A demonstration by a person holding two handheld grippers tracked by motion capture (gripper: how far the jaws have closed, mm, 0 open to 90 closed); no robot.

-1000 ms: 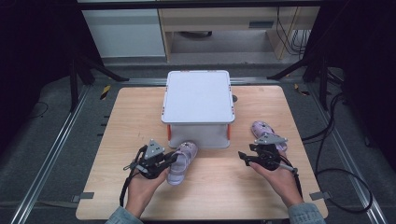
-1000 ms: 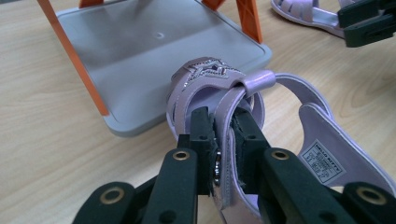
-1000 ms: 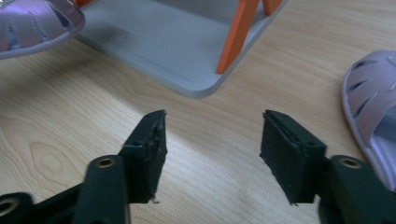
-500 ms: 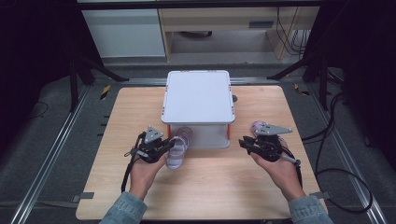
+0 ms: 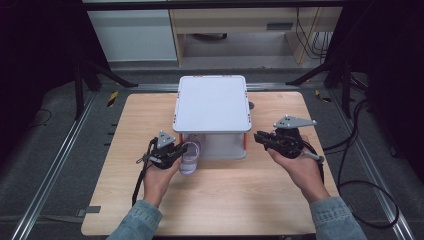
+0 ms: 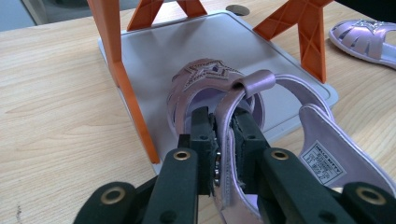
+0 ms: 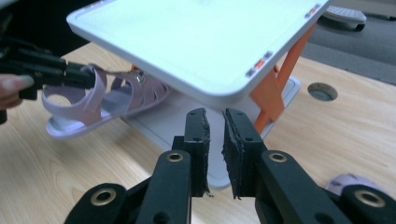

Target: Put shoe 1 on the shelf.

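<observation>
A white two-tier rack (image 5: 212, 102) with orange legs (image 6: 116, 70) stands mid-table. My left gripper (image 6: 224, 116) is shut on the heel strap of a lilac sandal (image 6: 210, 77). The sandal's star-trimmed toe reaches over the rack's lower shelf (image 6: 196, 42). From above, the left gripper (image 5: 175, 150) and sandal (image 5: 190, 159) sit at the rack's front left corner. My right gripper (image 7: 215, 116) hovers off the rack's front right corner (image 5: 260, 136); its jaws are almost together and hold nothing. A second lilac sandal (image 6: 362, 37) lies on the table right of the rack.
The rack's top tray (image 7: 196, 32) overhangs the lower shelf, leaving a low gap. A round hole (image 7: 322, 91) is cut in the wooden tabletop (image 5: 240, 195) behind the rack. Cables (image 5: 370, 185) trail off the right edge.
My left gripper has carried the sandal forward, so its toe is now under the rack. My right gripper has risen and shifted away from the second sandal, towards the rack.
</observation>
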